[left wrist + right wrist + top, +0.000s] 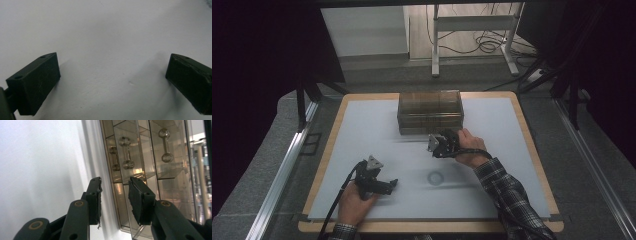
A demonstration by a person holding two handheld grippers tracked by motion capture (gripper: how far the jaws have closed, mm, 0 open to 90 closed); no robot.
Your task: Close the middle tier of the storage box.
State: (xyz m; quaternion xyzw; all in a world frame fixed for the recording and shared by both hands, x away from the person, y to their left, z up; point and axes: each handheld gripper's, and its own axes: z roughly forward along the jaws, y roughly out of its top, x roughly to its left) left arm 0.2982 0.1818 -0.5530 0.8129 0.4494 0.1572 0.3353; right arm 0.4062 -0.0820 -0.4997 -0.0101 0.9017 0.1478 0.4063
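A pale, matte white mat (377, 130) covers the bench (532, 150), whose light wooden edge frames it on all sides. At the near left, a hand holds the left tool (388, 185) low over the mat; in the left gripper view its two blocky black jaws stand wide apart with nothing but the smooth white surface between them. A black cable (337, 200) trails from it towards the near edge. Just right of it a faint ring (435, 177) shows on the mat, too blurred to tell what it is. Further in, a hand in a plaid sleeve (507, 195) holds the right tool (438, 146) just in front of the clear smoky-brown plastic drawer box (430, 112), which sits at the far middle of the bench. In the right gripper view the jaws of that tool (115, 195) stand partly apart, nothing clamped between them, right against the box's front (150, 157); the glossy walls show dumbbell-shaped clear knobs (126, 152). No writing can be read. Beyond the bench lie a grey floor (377, 75), a white metal stand (472, 30) and loose cables (487, 42); dark curtains (257, 75) close both sides.
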